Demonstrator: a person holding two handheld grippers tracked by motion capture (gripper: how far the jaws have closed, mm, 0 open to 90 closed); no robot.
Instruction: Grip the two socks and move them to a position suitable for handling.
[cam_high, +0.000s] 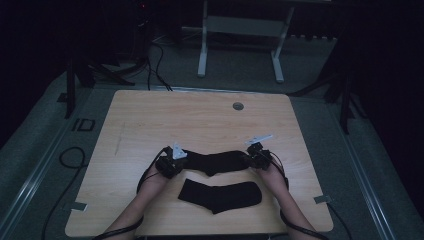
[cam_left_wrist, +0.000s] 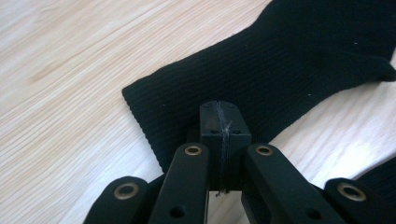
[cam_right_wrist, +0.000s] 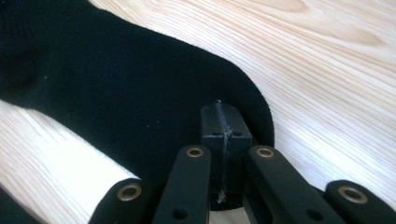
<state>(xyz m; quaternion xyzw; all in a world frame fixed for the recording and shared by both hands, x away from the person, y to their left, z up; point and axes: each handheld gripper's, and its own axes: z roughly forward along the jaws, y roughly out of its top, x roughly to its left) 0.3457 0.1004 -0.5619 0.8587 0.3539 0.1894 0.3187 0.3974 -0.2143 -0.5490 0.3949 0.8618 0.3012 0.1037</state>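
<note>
Two black socks lie on a pale wooden table (cam_high: 200, 120). The farther sock (cam_high: 217, 161) is stretched between my two grippers. My left gripper (cam_high: 184, 158) is at its ribbed cuff end. In the left gripper view the jaws (cam_left_wrist: 222, 109) are pressed together with the cuff (cam_left_wrist: 154, 116) running under them. My right gripper (cam_high: 248, 159) is at the rounded toe end. Its jaws (cam_right_wrist: 223, 109) are also closed tight, and the toe (cam_right_wrist: 116, 79) curves around their tip. The second sock (cam_high: 220, 196) lies flat nearer the person, between the forearms.
A round grey grommet (cam_high: 238, 106) sits in the table's far edge. Behind the table stand the white legs of a desk frame (cam_high: 202, 50), dark stands and loose cables (cam_high: 157, 65) on the grey floor. A corner of the nearer sock (cam_left_wrist: 385, 179) shows beside the left jaws.
</note>
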